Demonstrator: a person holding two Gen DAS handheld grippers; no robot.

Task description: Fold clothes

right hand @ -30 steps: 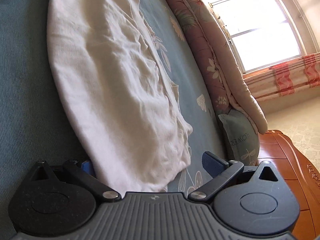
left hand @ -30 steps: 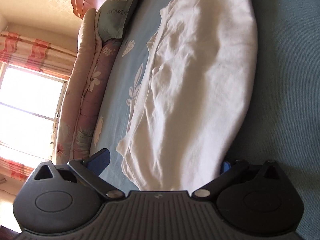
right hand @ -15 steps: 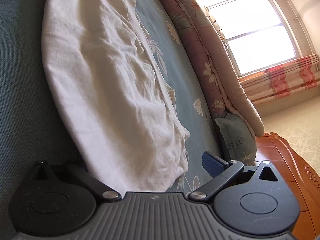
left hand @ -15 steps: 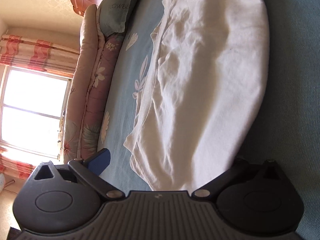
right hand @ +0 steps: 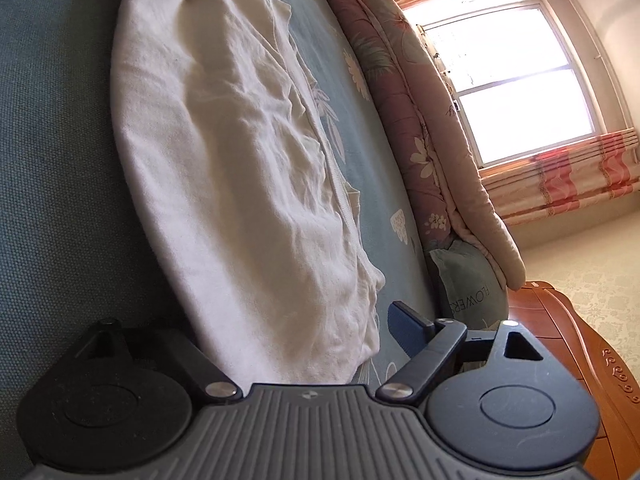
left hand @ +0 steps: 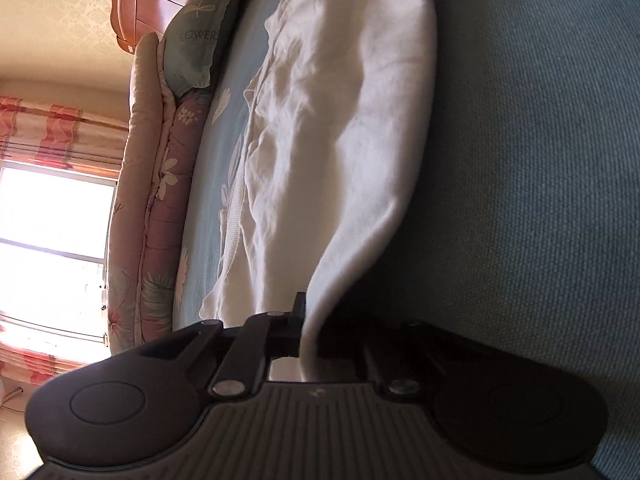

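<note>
Strong daylight from blown-out window; fisheye bending at edges; foreground in shadow, sharp.

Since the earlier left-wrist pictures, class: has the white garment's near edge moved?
Yes. The white garment edge, earlier flat on the blue bed cover, is now gathered up off it between the left gripper fingers.

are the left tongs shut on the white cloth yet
Yes, shut. The left tongs pinch an edge of the white cloth, which pulls up taut into them.
</note>
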